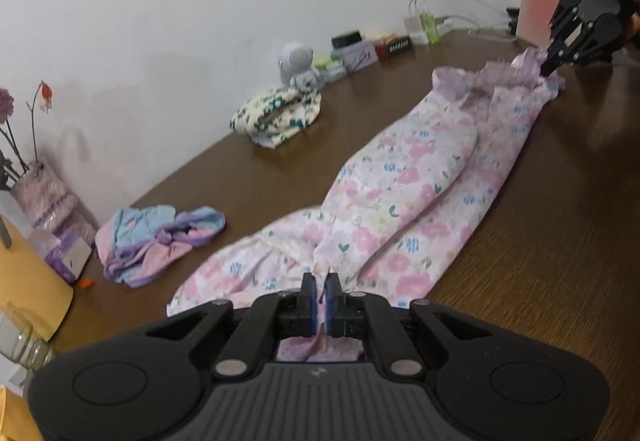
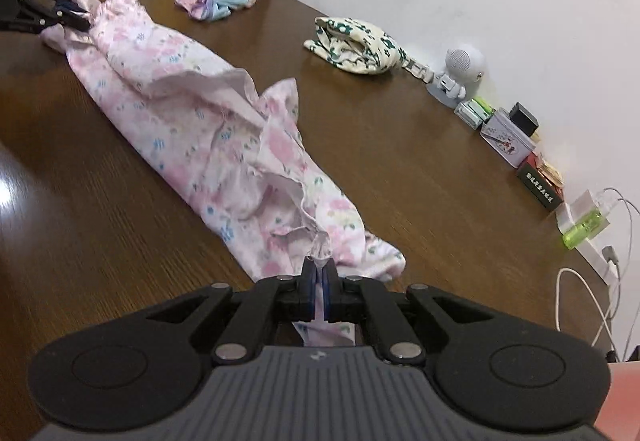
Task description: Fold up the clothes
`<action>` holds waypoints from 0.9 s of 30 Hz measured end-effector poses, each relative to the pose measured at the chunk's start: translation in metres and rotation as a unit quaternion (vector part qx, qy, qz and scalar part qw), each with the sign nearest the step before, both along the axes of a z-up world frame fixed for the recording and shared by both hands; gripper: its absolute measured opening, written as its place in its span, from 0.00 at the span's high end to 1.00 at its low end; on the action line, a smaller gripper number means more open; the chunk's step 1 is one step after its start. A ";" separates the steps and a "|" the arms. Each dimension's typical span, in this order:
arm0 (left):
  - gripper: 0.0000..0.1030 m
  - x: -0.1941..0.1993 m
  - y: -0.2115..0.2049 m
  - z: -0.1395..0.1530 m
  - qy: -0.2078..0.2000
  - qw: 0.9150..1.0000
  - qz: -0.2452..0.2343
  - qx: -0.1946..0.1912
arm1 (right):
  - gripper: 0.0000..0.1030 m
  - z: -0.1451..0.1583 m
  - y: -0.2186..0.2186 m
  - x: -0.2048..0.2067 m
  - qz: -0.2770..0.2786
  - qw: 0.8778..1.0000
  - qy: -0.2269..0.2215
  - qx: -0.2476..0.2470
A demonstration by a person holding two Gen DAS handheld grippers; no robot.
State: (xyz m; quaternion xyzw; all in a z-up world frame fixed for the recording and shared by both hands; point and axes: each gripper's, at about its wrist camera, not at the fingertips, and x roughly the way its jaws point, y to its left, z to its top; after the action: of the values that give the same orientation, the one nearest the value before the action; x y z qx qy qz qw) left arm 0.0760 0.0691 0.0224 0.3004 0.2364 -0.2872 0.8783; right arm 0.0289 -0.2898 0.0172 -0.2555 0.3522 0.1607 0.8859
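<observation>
A pink floral garment (image 1: 404,197) lies stretched lengthwise on the brown wooden table (image 1: 540,241). My left gripper (image 1: 320,281) is shut on one end of it. My right gripper (image 1: 546,71) pinches the ruffled far end, seen at upper right in the left wrist view. In the right wrist view the same garment (image 2: 192,113) runs away from my right gripper (image 2: 319,269), which is shut on its ruffled edge, toward my left gripper (image 2: 78,21) at upper left.
A crumpled blue and lilac garment (image 1: 160,241) and a folded cream garment with green print (image 1: 276,113) lie near the wall. A small robot figure (image 1: 298,65), boxes, a charger with cables (image 2: 584,225) and a vase (image 1: 44,197) line the table's back edge.
</observation>
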 end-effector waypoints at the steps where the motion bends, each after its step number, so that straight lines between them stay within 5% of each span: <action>1: 0.96 0.001 0.000 -0.002 0.005 1.000 0.003 -0.001 | 0.98 -0.001 -0.001 -0.002 -0.002 1.000 0.001 0.001; 6: 0.88 0.003 0.003 -0.008 0.020 1.000 0.013 -0.014 | 0.90 0.013 -0.010 -0.010 0.002 0.998 0.027 0.062; 10: 0.80 -0.002 0.009 -0.004 0.021 0.999 0.018 -0.033 | 0.58 0.045 -0.011 -0.024 0.011 0.986 0.001 0.168; 12: 0.67 -0.003 0.013 0.000 0.011 0.999 0.025 -0.038 | 0.56 0.057 0.002 -0.022 0.032 0.973 -0.004 0.228; 15: 0.59 -0.004 0.017 0.003 -0.001 0.999 0.030 -0.034 | 0.54 0.051 0.035 0.000 0.055 0.955 0.027 0.290; 23: 0.51 0.006 0.020 -0.001 0.005 1.000 0.005 -0.003 | 0.54 -0.005 0.104 0.081 -0.003 0.926 0.140 0.351; 25: 0.52 0.009 0.017 -0.002 0.009 1.000 -0.005 0.002 | 0.54 -0.012 0.105 0.087 -0.016 0.912 0.151 0.380; 26: 0.61 0.010 0.013 -0.005 0.010 1.000 -0.013 0.014 | 0.60 -0.014 0.107 0.089 -0.020 0.906 0.156 0.393; 27: 0.96 0.011 0.008 -0.007 0.009 0.999 -0.021 0.029 | 0.71 -0.016 0.109 0.091 -0.020 0.902 0.160 0.401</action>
State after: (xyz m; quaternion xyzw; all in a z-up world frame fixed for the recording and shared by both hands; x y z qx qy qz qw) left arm 0.0874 0.0772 0.0154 0.3283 0.2463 -0.3016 0.8606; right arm 0.1198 -0.1805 0.0015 0.1579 0.4000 0.3093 0.8482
